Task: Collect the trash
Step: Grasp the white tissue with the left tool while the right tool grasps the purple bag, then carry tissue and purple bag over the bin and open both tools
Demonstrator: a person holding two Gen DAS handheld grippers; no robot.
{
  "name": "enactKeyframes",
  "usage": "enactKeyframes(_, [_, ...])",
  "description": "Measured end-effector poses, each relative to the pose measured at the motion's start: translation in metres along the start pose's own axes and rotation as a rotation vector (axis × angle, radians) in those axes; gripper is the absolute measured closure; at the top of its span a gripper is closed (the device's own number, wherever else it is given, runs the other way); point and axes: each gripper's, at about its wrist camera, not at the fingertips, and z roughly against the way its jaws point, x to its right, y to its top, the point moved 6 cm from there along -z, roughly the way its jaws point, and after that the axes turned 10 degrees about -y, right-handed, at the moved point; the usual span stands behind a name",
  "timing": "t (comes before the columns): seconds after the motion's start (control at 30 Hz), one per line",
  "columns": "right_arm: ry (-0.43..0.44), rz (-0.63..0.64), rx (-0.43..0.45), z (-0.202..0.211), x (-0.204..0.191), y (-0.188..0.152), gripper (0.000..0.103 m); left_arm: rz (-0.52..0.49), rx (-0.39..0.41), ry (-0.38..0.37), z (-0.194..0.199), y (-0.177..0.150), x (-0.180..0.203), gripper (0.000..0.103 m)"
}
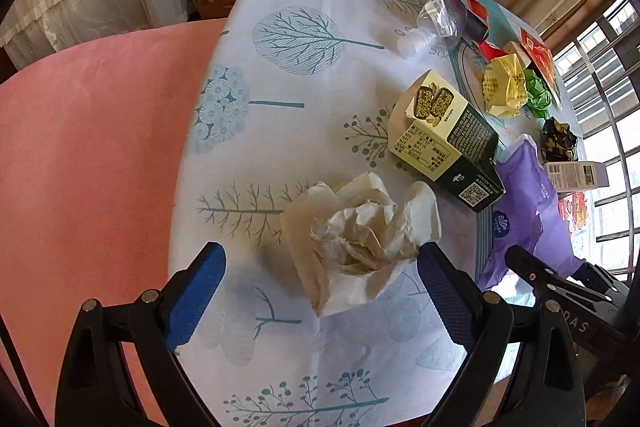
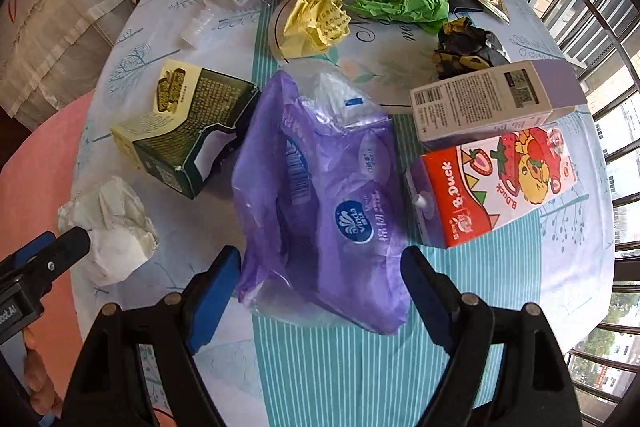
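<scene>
Step in hand: picking up the first pieces of trash; everything lies on the table (image 1: 320, 7), so the task seems at its beginning.
Left hand-held gripper (image 1: 322, 279): released, the blue pads spread wide on both sides of the crumpled white tissue (image 1: 360, 239), not touching it.
Right hand-held gripper (image 2: 320, 281): also released, with the near end of the purple tissue wrapper (image 2: 320, 195) between its pads.
Other trash: green snack box (image 2: 180, 127), B.Duck carton (image 2: 492, 183), grey box (image 2: 492, 99), yellow paper ball (image 2: 316, 15), green paper ball (image 2: 404, 3), all further back.
How to do it well: I think the left one should go lower before closing, to catch the thick middle of the tissue and not a loose edge.
Risk: the wrapper looks thin and slippery; a pinch of only one layer may slide out.
</scene>
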Motion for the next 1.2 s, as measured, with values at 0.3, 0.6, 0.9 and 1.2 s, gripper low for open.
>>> enactKeyframes(0.3, [-0.032, 0.002, -0.019, -0.019, 0.000, -0.009, 0.038, 0.010, -0.048, -0.052, -0.022, 0.017, -0.005, 0.008])
enactKeyframes(0.6, [0.048, 0.035, -0.018, -0.019, 0.009, -0.023, 0.082, -0.047, -0.101, 0.003, -0.045, 0.007, 0.003, 0.031])
enactKeyframes(0.9, [0.190, -0.007, -0.031, 0.025, 0.037, -0.051, 0.090, -0.063, -0.064, -0.006, -0.022, -0.005, 0.025, 0.051])
enactKeyframes(1.2, [0.227, 0.117, 0.044, 0.078, 0.072, -0.074, 0.090, -0.059, 0.031, -0.040, 0.036, -0.061, 0.065, 0.052])
